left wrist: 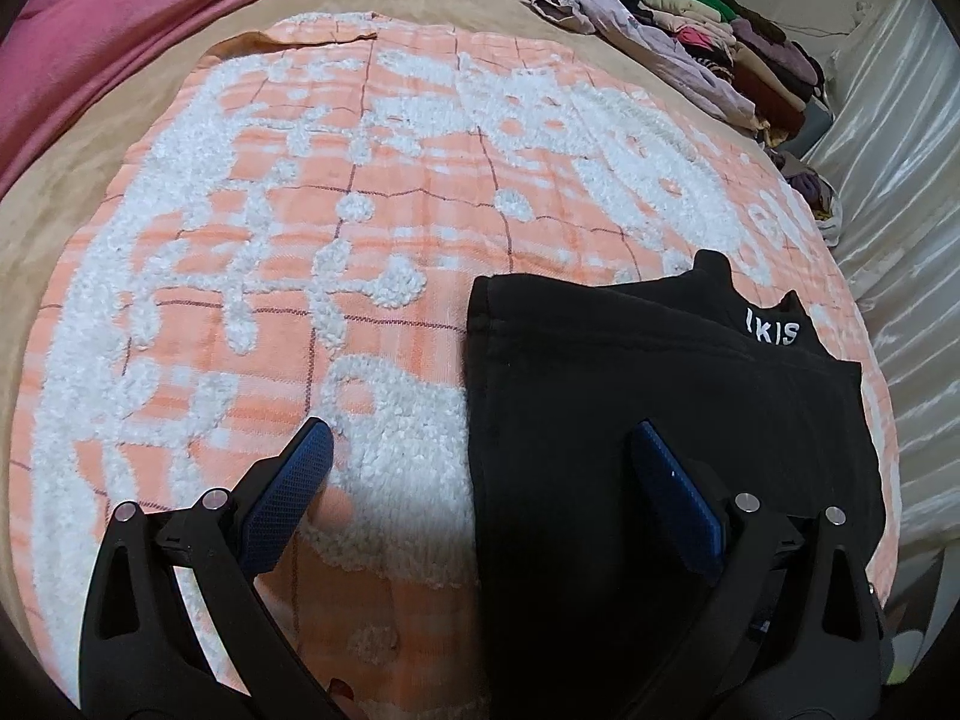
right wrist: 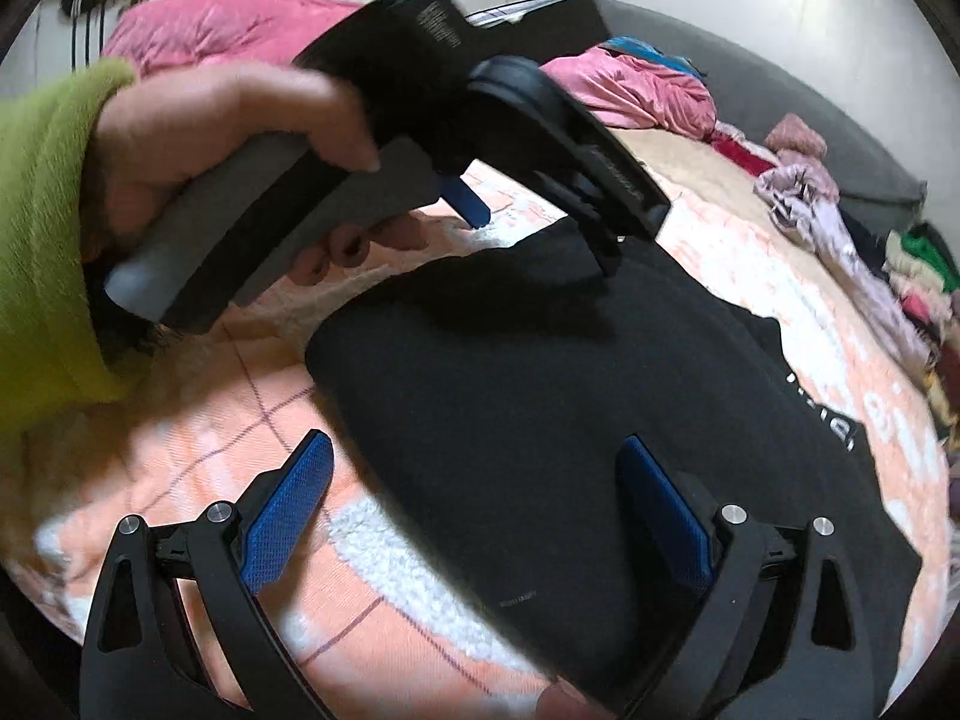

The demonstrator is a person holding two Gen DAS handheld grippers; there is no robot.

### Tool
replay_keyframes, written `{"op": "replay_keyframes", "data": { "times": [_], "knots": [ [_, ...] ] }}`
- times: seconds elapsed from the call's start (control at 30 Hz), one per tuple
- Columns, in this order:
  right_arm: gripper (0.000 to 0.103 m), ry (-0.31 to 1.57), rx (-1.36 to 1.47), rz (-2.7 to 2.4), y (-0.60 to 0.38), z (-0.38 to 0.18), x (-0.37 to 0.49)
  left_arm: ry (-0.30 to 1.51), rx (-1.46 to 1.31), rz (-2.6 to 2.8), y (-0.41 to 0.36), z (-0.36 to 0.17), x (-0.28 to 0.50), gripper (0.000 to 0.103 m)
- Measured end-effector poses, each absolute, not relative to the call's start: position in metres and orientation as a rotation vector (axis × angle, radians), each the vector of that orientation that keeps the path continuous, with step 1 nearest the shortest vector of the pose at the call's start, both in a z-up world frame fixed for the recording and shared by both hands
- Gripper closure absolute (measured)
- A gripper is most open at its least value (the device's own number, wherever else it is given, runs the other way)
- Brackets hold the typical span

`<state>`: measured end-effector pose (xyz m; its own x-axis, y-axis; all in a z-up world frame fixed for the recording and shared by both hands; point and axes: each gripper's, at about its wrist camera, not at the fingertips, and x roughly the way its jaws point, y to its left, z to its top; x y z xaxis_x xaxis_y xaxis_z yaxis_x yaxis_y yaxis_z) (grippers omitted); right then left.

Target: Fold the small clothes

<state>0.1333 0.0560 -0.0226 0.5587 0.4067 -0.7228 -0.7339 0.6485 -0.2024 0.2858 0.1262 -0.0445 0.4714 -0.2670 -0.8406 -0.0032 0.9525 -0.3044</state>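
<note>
Leftmost, the left gripper [left wrist: 480,468] hovers, fingers wide and empty; beside it, the soft, limp black cotton garment [left wrist: 660,396] lies on the orange-and-white tufted bedspread [left wrist: 300,210]. Right gripper [right wrist: 474,480] likewise agape. Pinching a hem corner seems best.

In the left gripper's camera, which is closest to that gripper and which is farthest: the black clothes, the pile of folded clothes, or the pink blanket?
1. Black garment, right under the left gripper.
2. Folded clothes pile, far right.
3. Pink blanket, far left; too close to call with the pile.
</note>
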Motion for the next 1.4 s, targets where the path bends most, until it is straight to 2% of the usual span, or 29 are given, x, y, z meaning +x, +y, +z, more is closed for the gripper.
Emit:
{"op": "replay_keyframes", "data": {
  "times": [0.13,0.3,0.4,0.47,0.7,1.13,1.2,1.33,1.4],
  "knots": [
    [0.008,0.666,-0.556,0.685,0.06,-0.029,0.134,1.068,-0.284,-0.164,0.127,-0.045,0.288,0.01],
    [0.019,0.646,-0.551,0.648,0.058,-0.029,0.138,1.066,-0.275,-0.159,0.125,-0.045,0.29,0.01],
    [0.045,0.641,-0.506,0.646,0.052,-0.025,0.142,1.064,-0.282,-0.151,0.125,-0.045,0.29,0.01],
    [0.077,0.66,-0.425,0.671,0.042,-0.02,0.151,1.062,-0.285,-0.153,0.124,-0.045,0.29,0.01],
    [0.095,0.717,-0.234,0.748,0.018,-0.01,0.166,1.065,-0.31,-0.176,0.124,-0.04,0.287,0.01],
    [0.096,0.673,-0.177,0.785,0.001,0.008,0.158,1.111,-0.36,-0.237,0.118,-0.04,0.279,0.01],
    [0.096,0.67,-0.182,0.784,0.001,0.007,0.157,1.11,-0.361,-0.247,0.114,-0.041,0.278,0.019],
    [0.096,0.664,-0.183,0.783,0.0,0.007,0.155,1.111,-0.377,-0.261,0.109,-0.043,0.276,0.029],
    [0.096,0.664,-0.179,0.783,0.0,0.007,0.155,1.111,-0.38,-0.258,0.108,-0.042,0.274,0.04]
  ]
}}
